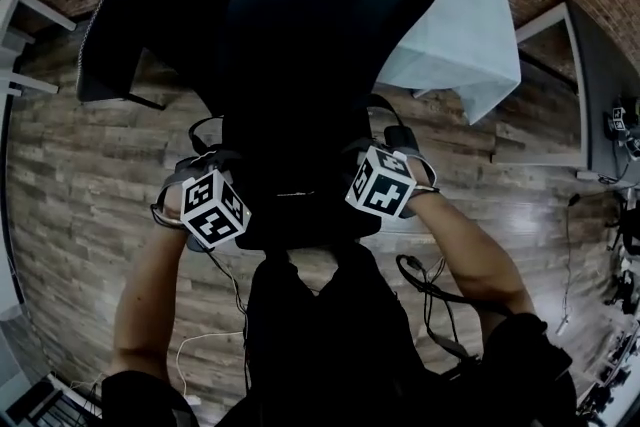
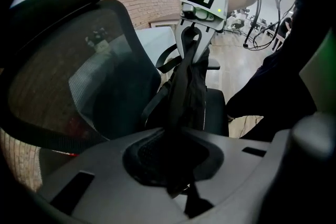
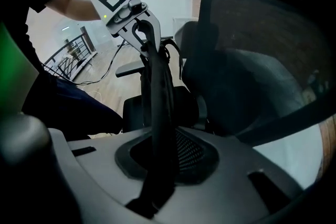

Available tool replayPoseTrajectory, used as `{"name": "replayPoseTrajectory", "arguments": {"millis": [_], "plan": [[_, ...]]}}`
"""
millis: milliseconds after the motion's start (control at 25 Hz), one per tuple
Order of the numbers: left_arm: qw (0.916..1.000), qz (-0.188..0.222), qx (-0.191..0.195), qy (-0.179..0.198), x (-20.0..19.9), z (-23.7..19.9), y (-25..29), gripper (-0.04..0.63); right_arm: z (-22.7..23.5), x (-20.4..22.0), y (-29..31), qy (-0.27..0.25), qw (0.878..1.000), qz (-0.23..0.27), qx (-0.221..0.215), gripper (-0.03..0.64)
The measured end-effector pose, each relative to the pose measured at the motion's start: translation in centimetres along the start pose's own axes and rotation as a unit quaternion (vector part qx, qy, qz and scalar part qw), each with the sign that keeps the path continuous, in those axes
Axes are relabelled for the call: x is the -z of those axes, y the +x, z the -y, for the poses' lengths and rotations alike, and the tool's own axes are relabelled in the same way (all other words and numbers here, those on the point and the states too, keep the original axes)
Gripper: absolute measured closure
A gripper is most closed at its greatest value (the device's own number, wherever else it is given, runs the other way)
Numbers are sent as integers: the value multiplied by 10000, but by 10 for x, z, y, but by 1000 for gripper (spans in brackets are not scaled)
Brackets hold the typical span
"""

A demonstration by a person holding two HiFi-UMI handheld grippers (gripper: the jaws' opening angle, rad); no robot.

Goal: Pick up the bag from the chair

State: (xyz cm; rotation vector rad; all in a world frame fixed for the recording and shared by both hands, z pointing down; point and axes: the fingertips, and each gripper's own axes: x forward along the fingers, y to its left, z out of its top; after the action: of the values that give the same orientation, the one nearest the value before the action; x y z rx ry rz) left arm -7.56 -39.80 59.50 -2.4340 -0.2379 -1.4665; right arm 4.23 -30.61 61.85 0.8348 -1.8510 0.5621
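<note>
One bag (image 2: 188, 86), one chair (image 2: 79, 81), two grippers. The bag stretches between the left gripper (image 3: 142, 31) and right gripper (image 2: 190, 36), both clenched on its dark fabric, beside the chair back

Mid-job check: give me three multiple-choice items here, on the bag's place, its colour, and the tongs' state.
1. Where is the bag? A) on a shelf B) between the two grippers, in front of the chair C) in a drawer
2. Bag colour? A) red B) white C) black
3. Tongs of the left gripper and right gripper? A) both shut on the bag B) both open C) one open
Answers: 1 B, each gripper view shows it running to the other gripper; 2 C, dark fabric throughout; 3 A, fabric is pinched in both.
</note>
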Motion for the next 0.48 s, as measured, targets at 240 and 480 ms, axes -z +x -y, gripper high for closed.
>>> {"name": "replayPoseTrajectory", "arguments": {"millis": [240, 480], "plan": [[9993, 142, -344, -41, -23, -6, -45, 545, 0, -19, -47, -189, 9995, 92, 218, 549], [9974, 300, -640, -129, -46, -7, -88, 545, 0, -36, -93, -443, 9978, 164, 471, 548]]}}
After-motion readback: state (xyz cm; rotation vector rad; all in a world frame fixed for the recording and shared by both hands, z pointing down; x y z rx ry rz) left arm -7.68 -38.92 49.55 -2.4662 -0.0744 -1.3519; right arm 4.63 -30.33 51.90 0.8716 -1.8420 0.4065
